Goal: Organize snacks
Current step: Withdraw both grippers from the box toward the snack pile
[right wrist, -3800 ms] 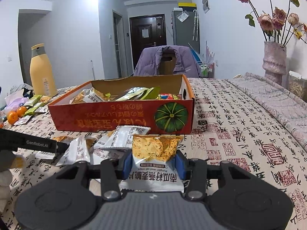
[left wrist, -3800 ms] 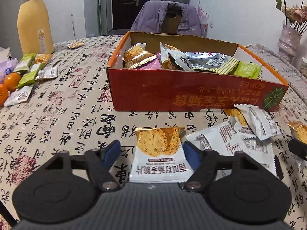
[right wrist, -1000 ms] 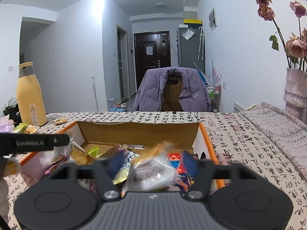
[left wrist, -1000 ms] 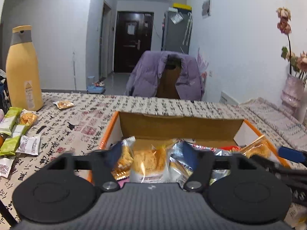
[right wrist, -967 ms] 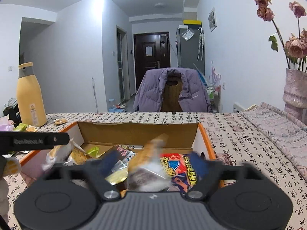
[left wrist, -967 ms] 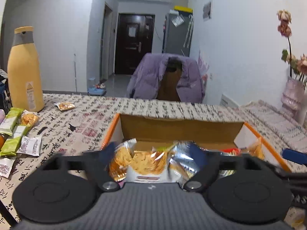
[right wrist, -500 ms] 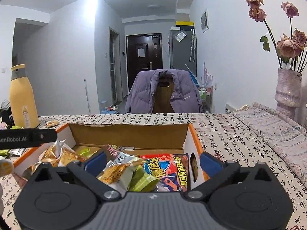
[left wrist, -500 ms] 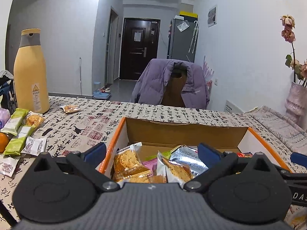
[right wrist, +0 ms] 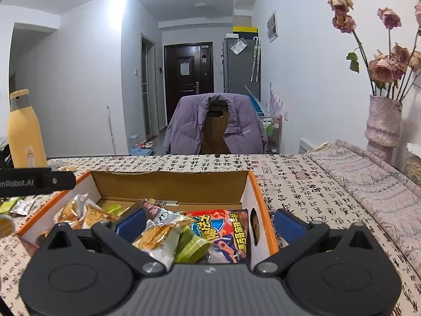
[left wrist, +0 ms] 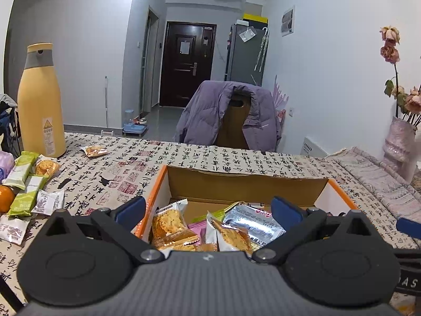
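An orange-rimmed cardboard box holds several snack packets, among them cracker packets and a silver bag. My left gripper is open and empty, just above the box's near left part. In the right wrist view the same box shows a cracker packet, green packets and a red bag. My right gripper is open and empty over the box's right end. The left gripper's body shows at the left of the right wrist view.
Loose snack packets and an orange lie on the tablecloth at the left, near a tall yellow bottle. One packet lies farther back. A vase of dried roses stands at the right. A chair with a purple jacket stands behind the table.
Both grippers have opened wide and let their cracker packets drop into the box. The packets now lie among the other snacks, and both grippers have lifted slightly.
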Tool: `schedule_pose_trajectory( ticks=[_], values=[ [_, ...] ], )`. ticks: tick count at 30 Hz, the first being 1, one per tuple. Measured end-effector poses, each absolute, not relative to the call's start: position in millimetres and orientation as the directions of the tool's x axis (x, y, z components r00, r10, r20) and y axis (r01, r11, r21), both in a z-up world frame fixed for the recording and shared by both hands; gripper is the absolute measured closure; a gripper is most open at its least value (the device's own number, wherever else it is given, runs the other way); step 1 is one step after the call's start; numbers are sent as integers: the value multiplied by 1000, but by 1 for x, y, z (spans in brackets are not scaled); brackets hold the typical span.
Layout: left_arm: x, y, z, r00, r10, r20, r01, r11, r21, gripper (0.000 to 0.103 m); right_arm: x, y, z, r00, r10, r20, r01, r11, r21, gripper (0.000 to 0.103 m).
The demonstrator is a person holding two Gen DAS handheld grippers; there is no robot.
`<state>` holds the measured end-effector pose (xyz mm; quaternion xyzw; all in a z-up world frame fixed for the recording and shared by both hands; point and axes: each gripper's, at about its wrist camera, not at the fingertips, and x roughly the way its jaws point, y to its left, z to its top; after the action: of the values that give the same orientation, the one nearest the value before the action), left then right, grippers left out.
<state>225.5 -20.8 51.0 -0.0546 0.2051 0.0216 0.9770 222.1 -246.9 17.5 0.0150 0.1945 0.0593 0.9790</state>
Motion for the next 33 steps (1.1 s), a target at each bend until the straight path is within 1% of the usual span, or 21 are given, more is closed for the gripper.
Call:
schedule_pose_trajectory(
  ticks=[13, 23, 29, 33],
  values=[
    [168, -8, 48, 912, 16, -411, -54, 995, -81, 0, 150, -247, 2, 890, 157, -427, -168, 986, 11, 0],
    [128, -3, 22, 889, 9, -459, -39, 998, -57, 0, 113, -245, -16, 853, 194, -484, -215, 977, 12, 0],
    [112, 0, 2, 874, 2, -487, -17, 999, -27, 0, 104, -247, -28, 830, 210, -517, -230, 973, 25, 0],
    [110, 1, -10, 865, 19, -501, -23, 1000, -2, 0, 103, -245, -33, 822, 204, -532, -228, 973, 22, 0]
  ],
)
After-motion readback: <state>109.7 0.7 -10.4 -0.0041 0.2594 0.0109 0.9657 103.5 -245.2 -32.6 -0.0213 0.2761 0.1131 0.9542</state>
